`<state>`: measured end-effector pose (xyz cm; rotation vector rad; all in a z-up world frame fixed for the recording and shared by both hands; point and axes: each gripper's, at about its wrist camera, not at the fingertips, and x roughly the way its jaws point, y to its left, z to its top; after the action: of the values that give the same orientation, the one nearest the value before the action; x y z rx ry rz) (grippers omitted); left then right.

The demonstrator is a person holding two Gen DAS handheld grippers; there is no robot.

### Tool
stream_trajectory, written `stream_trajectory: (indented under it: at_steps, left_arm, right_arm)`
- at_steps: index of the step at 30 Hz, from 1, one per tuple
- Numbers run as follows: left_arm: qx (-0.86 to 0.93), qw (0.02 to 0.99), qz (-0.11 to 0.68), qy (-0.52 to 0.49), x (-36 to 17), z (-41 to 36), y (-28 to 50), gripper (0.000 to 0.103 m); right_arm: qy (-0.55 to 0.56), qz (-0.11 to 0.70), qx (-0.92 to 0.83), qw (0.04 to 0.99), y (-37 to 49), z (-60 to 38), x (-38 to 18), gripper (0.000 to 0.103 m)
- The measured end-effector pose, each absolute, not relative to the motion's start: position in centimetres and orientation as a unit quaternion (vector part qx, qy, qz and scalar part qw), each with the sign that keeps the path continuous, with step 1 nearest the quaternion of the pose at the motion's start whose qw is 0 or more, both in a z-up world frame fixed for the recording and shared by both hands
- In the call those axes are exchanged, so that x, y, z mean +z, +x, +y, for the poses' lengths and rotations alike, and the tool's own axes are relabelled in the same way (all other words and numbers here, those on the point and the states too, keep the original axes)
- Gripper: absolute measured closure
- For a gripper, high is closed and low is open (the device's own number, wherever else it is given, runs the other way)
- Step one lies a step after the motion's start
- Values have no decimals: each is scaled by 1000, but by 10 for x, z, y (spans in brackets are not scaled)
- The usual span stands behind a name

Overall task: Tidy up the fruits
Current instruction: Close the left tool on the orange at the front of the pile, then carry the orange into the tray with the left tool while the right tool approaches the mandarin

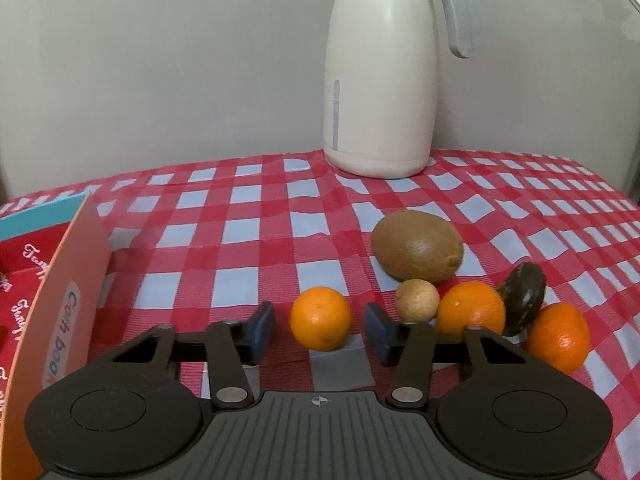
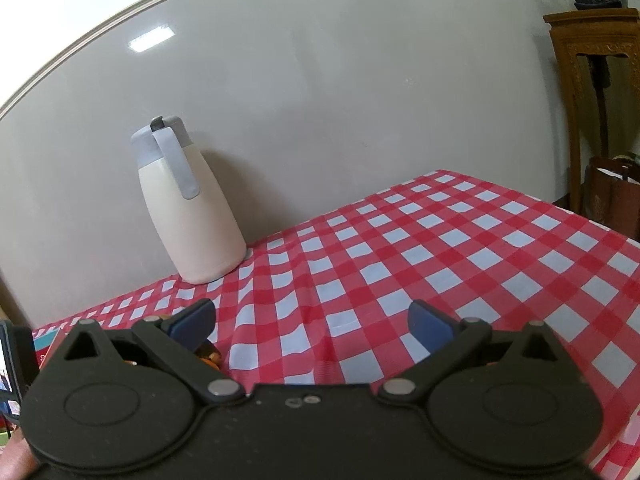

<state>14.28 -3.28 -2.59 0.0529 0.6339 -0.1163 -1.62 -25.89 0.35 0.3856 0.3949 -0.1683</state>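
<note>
- Presently, on the checked surface (image 1: 256,236): one orange (image 1: 321,317), standing apart from the rest, directly between the pads of the left tongs (image 1: 320,330).
- Left tongs: jaws narrow, a sliver of gap visible at either side of the orange; not yet pressing.
- Right tongs (image 2: 312,322): jaws wide, nothing between them, over bare cloth.
- Handling, as judged: the orange was light, round, firm-skinned but yielding; liable to roll. Best taken across its widest part, pads level, with modest pressure.
- Oranges: three in all; the second orange (image 1: 471,307) and third orange (image 1: 558,338) lay in the cluster to the right.
- Large brown fruit (image 1: 417,245): one, behind the cluster.
- Small tan fruit (image 1: 416,300): one, touching the second orange.
- Dark fruit (image 1: 522,297): one, wedged between the two clustered oranges.
- Flask (image 1: 380,80): one, by the wall.
- Printed box (image 1: 60,304): one, at left; possibly the receptacle.
</note>
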Motion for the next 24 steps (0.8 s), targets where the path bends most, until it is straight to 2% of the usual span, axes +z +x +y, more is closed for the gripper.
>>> stream_trajectory:
  at_steps: [2,6,24]
  left_arm:
    - [-61,948,310,26,-26,-33,141,65]
    - [-65,949,308,35,-26,-33,138,70]
    - [-74,951,298,43,-19,-31,123,70]
  right_arm:
    - [190,196,-83,958,-16,-258,3,0]
    - [191,195,-81,959,-17,-257,4,0]
    - [187,201,-76,959,-14,-253,3,0]
